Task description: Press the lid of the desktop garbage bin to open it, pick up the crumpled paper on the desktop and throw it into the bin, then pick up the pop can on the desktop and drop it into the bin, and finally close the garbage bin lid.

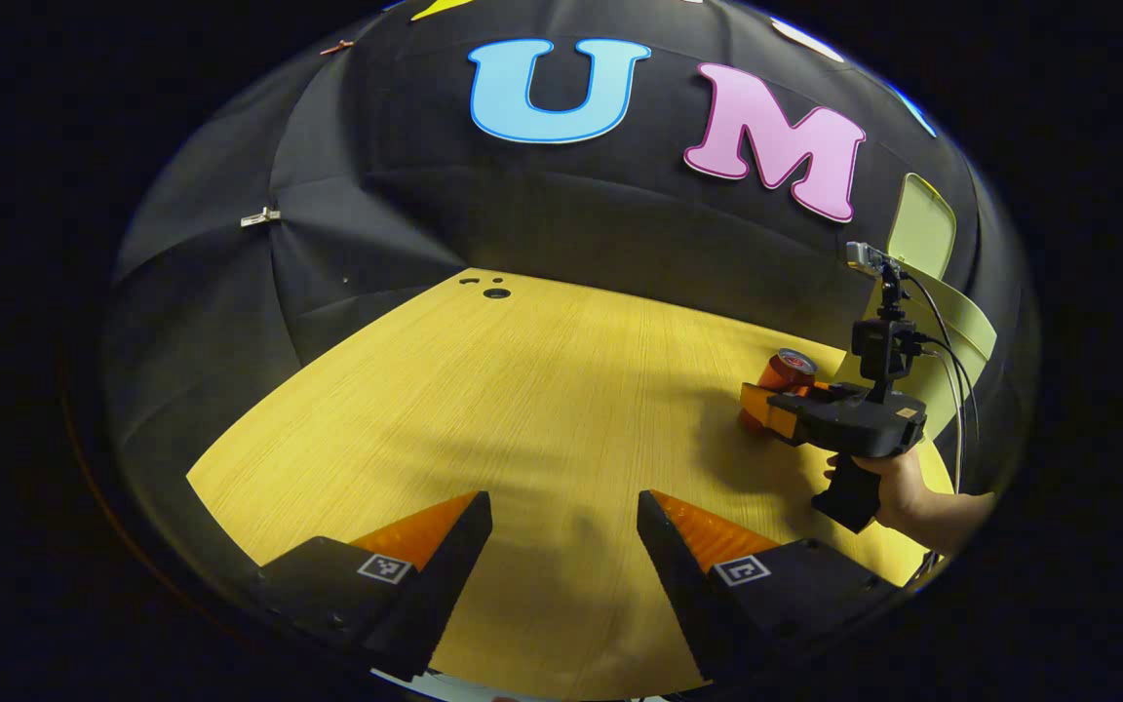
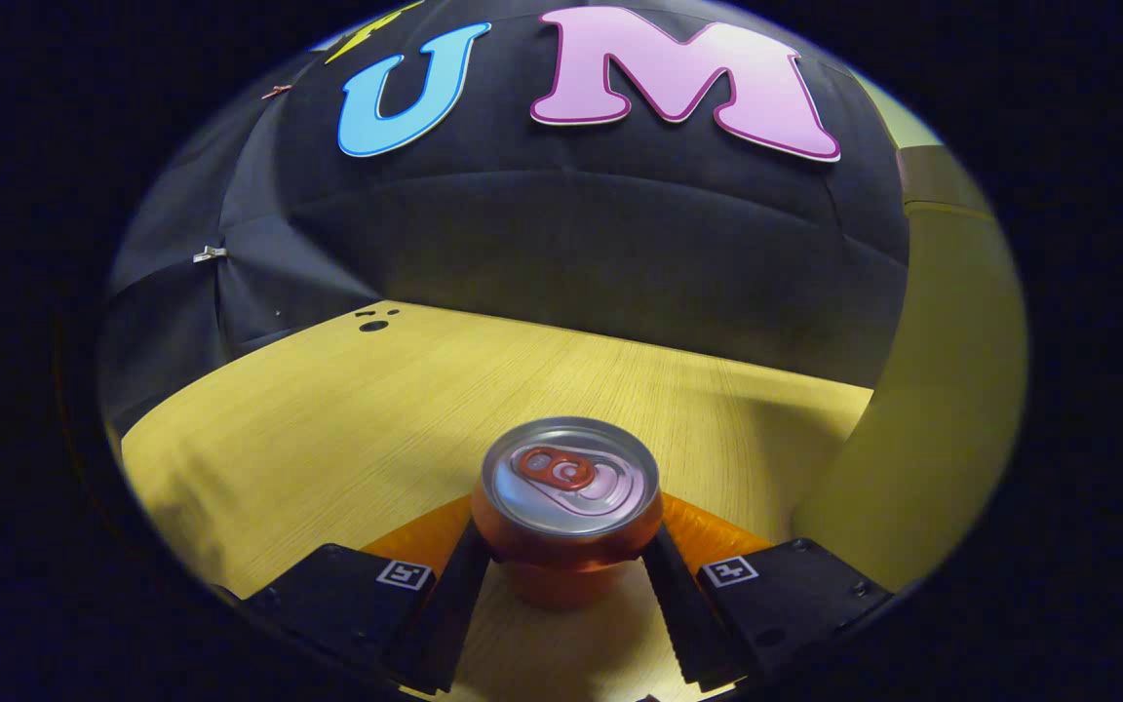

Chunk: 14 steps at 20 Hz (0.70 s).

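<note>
Pop can [image 2: 569,507] upright, top up, squeezed between right gripper [image 2: 566,575] fingers; left gripper [image 1: 563,546] spread wide, holding nothing.

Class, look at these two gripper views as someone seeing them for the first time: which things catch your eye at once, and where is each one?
The orange pop can stands upright on the wooden table, with the right gripper closed on its sides. In the left gripper view, the left gripper hangs open above bare tabletop, while a hand holds the other gripper at the can, far right. The pale green bin rises just right of the can.
</note>
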Each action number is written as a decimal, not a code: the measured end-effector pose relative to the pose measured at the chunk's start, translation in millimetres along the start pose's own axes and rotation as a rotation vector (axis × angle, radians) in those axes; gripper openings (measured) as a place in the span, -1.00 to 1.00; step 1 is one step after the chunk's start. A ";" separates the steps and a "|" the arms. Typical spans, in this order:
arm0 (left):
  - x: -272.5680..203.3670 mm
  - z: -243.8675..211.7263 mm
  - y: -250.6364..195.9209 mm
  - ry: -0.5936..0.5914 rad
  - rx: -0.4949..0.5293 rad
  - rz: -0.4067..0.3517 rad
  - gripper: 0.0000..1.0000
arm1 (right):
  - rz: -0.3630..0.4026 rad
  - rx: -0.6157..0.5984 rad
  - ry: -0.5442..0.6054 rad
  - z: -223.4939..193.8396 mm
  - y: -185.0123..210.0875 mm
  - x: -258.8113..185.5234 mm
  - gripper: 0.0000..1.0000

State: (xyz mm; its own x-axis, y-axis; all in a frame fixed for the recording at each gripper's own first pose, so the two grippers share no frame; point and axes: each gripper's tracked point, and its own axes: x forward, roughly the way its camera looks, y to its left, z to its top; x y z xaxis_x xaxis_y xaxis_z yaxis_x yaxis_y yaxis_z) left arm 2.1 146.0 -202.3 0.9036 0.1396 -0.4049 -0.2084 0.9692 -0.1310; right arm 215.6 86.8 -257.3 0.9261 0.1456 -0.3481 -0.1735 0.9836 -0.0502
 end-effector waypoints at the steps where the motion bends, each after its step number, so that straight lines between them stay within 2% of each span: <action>1: -0.5 1.2 -0.6 -0.003 0.000 -0.001 0.93 | 0.002 -0.009 -0.005 3.7 0.6 -2.2 0.67; 6: -8.2 5.5 -9.5 -0.017 -0.005 -0.017 0.93 | 0.012 -0.068 -0.028 30.6 5.6 -22.8 0.65; 14: -24.7 25.7 -32.3 -0.059 0.005 -0.075 0.93 | 0.021 -0.125 -0.108 115.2 4.5 -92.2 0.64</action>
State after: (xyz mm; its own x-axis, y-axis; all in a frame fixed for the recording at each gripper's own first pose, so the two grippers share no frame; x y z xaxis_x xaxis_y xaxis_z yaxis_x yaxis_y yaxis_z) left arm -3.9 116.5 -164.8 0.9369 0.0784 -0.3406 -0.1379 0.9784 -0.1541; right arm 168.0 90.1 -117.6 0.9514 0.1829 -0.2477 -0.2270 0.9602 -0.1629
